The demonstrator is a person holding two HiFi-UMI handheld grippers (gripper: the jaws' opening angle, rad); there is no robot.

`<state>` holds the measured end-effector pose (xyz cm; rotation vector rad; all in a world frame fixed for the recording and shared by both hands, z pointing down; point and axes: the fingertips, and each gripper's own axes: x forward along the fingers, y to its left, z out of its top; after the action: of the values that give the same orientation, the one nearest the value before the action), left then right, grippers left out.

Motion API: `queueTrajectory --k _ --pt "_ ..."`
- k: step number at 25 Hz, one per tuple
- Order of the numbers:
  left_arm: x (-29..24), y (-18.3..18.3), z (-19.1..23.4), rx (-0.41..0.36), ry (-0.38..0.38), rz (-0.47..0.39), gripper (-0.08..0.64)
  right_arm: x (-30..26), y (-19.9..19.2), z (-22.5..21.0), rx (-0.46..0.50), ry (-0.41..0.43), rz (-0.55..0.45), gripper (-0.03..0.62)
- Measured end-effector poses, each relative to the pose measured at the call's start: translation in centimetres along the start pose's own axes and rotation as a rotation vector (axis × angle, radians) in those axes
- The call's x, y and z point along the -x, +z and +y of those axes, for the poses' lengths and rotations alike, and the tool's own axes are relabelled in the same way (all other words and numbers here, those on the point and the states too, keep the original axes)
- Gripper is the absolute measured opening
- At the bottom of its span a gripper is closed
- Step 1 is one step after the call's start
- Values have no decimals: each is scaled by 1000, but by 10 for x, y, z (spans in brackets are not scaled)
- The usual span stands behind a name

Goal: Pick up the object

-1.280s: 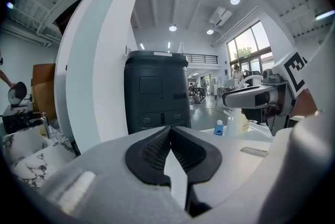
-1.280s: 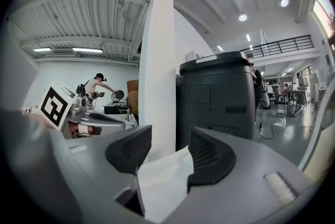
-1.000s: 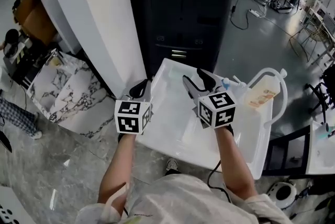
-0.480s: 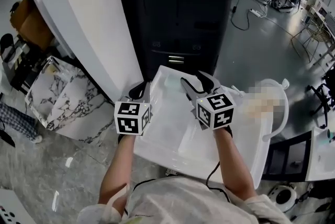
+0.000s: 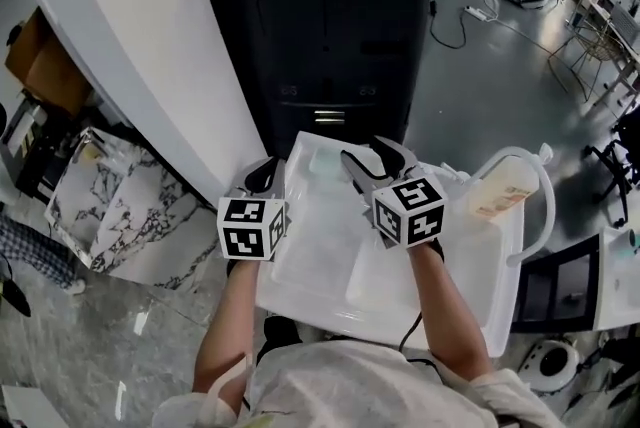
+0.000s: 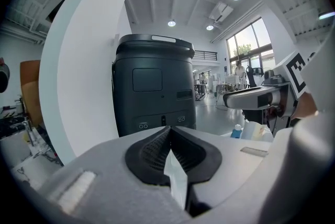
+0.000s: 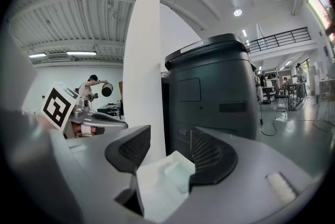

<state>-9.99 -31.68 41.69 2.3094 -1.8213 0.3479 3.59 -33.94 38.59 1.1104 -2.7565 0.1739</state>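
A pale green flat block (image 5: 325, 160) lies at the far end of the white table (image 5: 320, 261). In the right gripper view the same block (image 7: 178, 172) shows low down, just beyond the gap between the black pads. My right gripper (image 5: 368, 154) hovers over the table, open, with nothing between its fingers (image 7: 167, 140). At the table's left edge my left gripper (image 5: 266, 168) is shut, and its pads (image 6: 157, 147) meet at the tips with nothing held.
A tall black machine (image 5: 320, 26) stands right behind the table, and a white curved wall (image 5: 150, 56) is at the left. A bottle with an orange label (image 5: 500, 191) and a white tube (image 5: 545, 206) stand at the table's right. A person (image 7: 93, 88) is far off.
The head view has drifted, so the black machine and wall sit further left. Both grippers stay in much the same place over the table, left shut and right open.
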Motion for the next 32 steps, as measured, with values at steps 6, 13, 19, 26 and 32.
queueTrajectory --k 6,13,19,26,32 --pt "-22 1 14 -7 -82 -4 6 -16 -5 -3 1 -66 24 219" --pt "-49 10 30 -36 -200 -10 6 -40 -9 0 -3 -141 49 222" --pt "-62 16 42 -54 -288 -16 6 -52 -15 -3 -2 -219 72 222" --pt "-70 18 48 -76 -370 -20 6 -60 -22 -2 28 -266 125 224" --pt "-74 15 48 -77 -413 -16 6 -63 -29 0 51 -287 175 224"
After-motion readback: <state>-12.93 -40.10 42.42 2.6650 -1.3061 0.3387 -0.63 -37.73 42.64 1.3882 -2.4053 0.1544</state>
